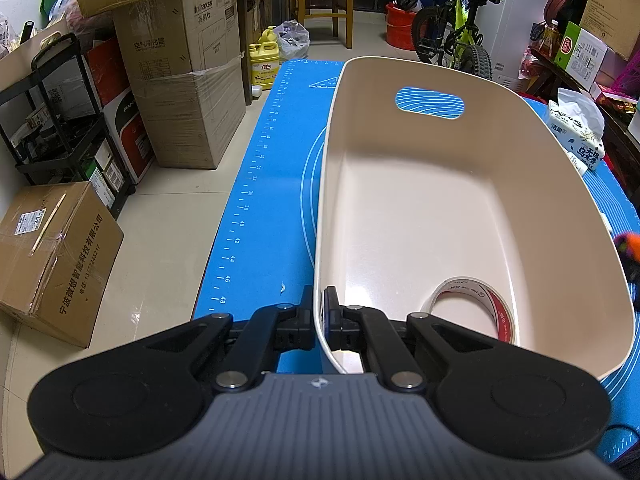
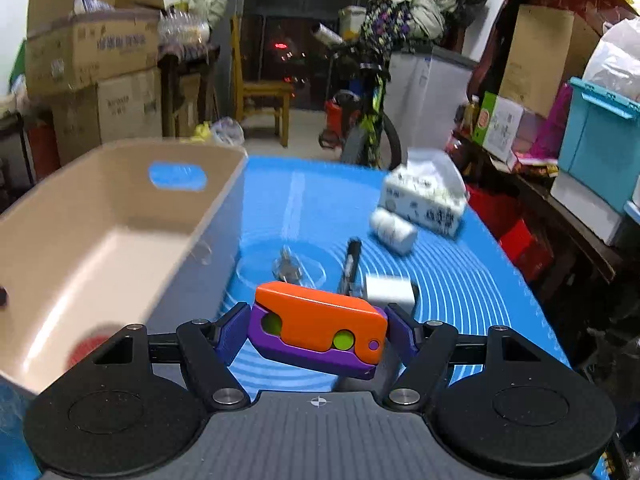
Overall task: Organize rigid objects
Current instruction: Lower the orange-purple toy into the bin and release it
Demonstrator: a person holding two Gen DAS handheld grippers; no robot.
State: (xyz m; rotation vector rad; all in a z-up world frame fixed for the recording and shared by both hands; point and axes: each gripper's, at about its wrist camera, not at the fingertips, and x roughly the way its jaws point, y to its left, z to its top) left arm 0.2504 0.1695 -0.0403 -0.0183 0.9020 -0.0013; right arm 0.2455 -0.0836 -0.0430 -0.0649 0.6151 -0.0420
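1. On the bench point(image 2: 460, 280), covered by a blue mat with white rings and a ruler scale, a large cream tub point(image 1: 460, 208) with a cut-out handle is stood along the left edge.
2. The near left wall of the tub is pinched by the left tongs point(image 1: 320, 312), which are closed tight on the rim, one finger outside and one inside.
3. Inside the tub, at its near end, a roll of tape point(image 1: 472, 304) with red and white print is seen leaning against the wall.
4. Near the far right corner of the bench, a soft pack of tissues point(image 2: 424, 196) is laid; the picture is blurred there.
5. Just beside the tissue pack, toward the near side, a small white bottle point(image 2: 394, 232) is seen on its side.
6. An orange and purple toy block point(image 2: 320, 330) with green dots is clamped crosswise between the blue pads of the right tongs point(image 2: 318, 332), which stand wide yet press on both of its ends. It is held clear of the mat, to the right of the tub's outer wall.
7. Beyond the block, near the middle of the bench, a white boxy item point(image 2: 390, 292) is laid on the mat; what it is cannot be told.
8. Touching or just beside that box, a dark, slim pen-like object point(image 2: 350, 266) is laid pointing away.
9. To the left of it, a small clear bag holding something metallic point(image 2: 290, 270) is seen, too blurred to name.
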